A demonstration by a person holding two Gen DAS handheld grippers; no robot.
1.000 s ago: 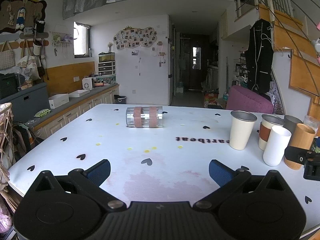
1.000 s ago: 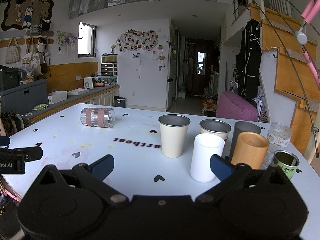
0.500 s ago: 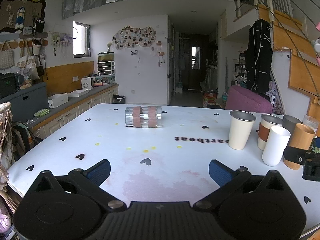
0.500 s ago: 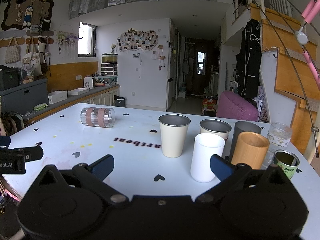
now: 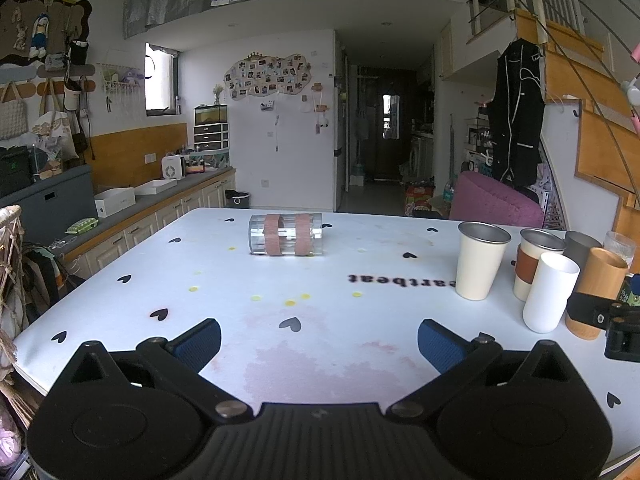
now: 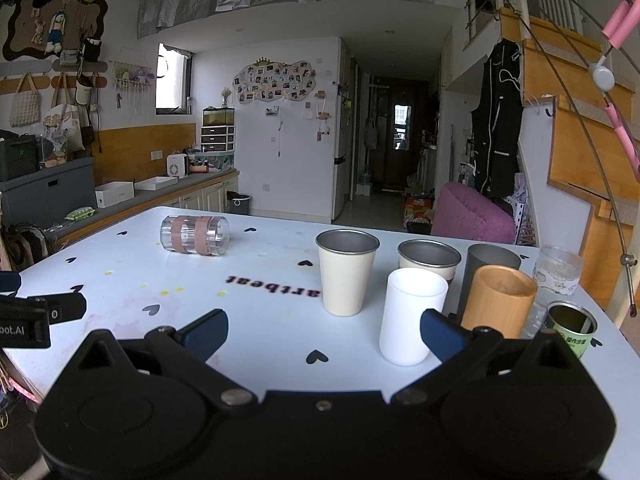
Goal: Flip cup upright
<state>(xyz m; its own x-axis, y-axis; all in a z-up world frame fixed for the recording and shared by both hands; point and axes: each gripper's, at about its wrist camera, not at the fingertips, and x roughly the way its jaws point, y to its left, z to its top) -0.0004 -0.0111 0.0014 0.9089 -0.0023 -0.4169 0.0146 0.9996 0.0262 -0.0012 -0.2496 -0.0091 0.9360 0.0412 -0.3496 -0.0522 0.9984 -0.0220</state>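
Observation:
A clear glass cup with two pink bands (image 5: 285, 234) lies on its side on the white table (image 5: 240, 280), far ahead of my left gripper (image 5: 319, 344). It also shows in the right wrist view (image 6: 195, 235), far left of my right gripper (image 6: 323, 332). Both grippers are open and empty, held low over the table's near edge. The right gripper's body (image 5: 612, 322) shows at the right edge of the left view.
Several upright cups stand at the right: a cream cup (image 6: 346, 272), a white cup (image 6: 412, 316), a wooden cup (image 6: 498, 307), a dark grey cup (image 6: 490, 264), a banded cup (image 6: 428, 258), a ribbed glass (image 6: 556, 280) and a green tin (image 6: 572, 330).
Both views have shifted only slightly; the left gripper has eased a little back. The lying cup and the standing cups have not moved.

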